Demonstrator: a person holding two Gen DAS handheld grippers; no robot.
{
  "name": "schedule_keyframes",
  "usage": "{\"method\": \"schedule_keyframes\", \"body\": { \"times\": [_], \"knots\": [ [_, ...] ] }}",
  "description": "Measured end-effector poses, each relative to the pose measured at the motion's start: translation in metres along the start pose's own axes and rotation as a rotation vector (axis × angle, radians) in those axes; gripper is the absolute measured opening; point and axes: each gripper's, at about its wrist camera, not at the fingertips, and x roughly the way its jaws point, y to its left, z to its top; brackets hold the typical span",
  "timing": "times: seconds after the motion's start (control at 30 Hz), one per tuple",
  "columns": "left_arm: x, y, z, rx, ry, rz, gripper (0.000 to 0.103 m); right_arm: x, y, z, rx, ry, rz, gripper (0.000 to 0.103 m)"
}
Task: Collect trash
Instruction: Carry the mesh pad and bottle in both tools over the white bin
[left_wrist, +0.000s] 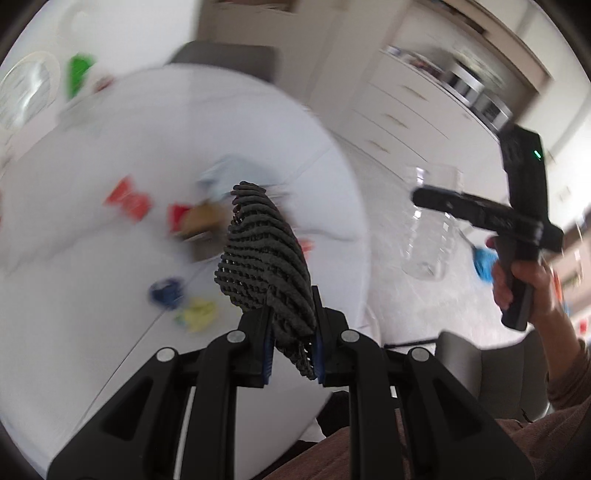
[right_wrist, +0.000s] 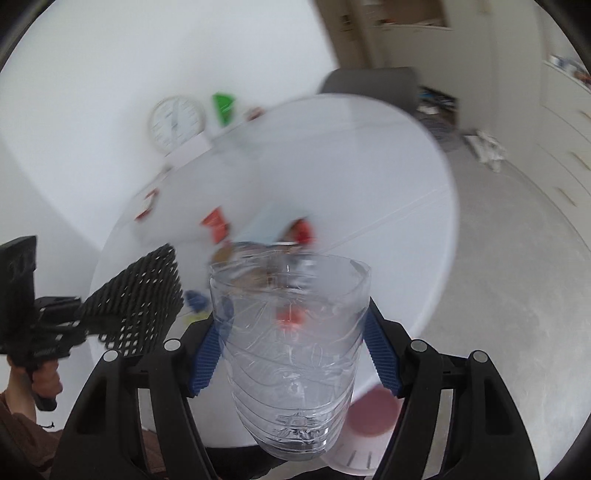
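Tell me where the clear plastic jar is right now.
The jar is clamped in the right claw, held in the air off the round table's near edge; in the left wrist view it hangs right of the mesh.

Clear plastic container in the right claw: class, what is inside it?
The clear plastic container looks empty. Red and blue shapes show through its walls; they seem to be blurred litter on the white table behind. Glare on its base hides any small scrap.
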Motion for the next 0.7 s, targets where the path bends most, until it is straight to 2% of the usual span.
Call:
{"method": "schedule_keyframes", "body": {
  "times": [0.1,0.17,0.27,0.33,0.47,0.63,0.7],
  "knots": [
    [0.03,-0.066,0.012,0.168,0.036,-0.038,0.017,-0.029,-0.046,-0.01,0.05,-0.024,-0.082,0.07],
    [0.054,-0.099,0.014,0.23,0.067,-0.054,0.017,-0.042,-0.069,-0.019,0.067,-0.029,-0.122,0.07],
    [0.096,-0.138,0.009,0.291,0.14,-0.022,0.017,-0.057,-0.105,-0.032,0.106,-0.028,-0.147,0.07],
    [0.121,-0.159,0.0,0.338,0.171,0.05,0.017,-0.06,-0.125,-0.04,0.132,-0.019,-0.143,0.07],
    [0.167,-0.185,-0.022,0.385,0.244,0.128,0.017,-0.058,-0.157,-0.053,0.16,0.02,-0.121,0.07],
    [0.206,-0.207,-0.045,0.418,0.295,0.176,0.017,-0.051,-0.181,-0.064,0.154,0.085,-0.082,0.07],
    [0.216,-0.213,-0.053,0.433,0.301,0.186,0.022,-0.046,-0.185,-0.067,0.139,0.111,-0.073,0.07]
  ]
}}
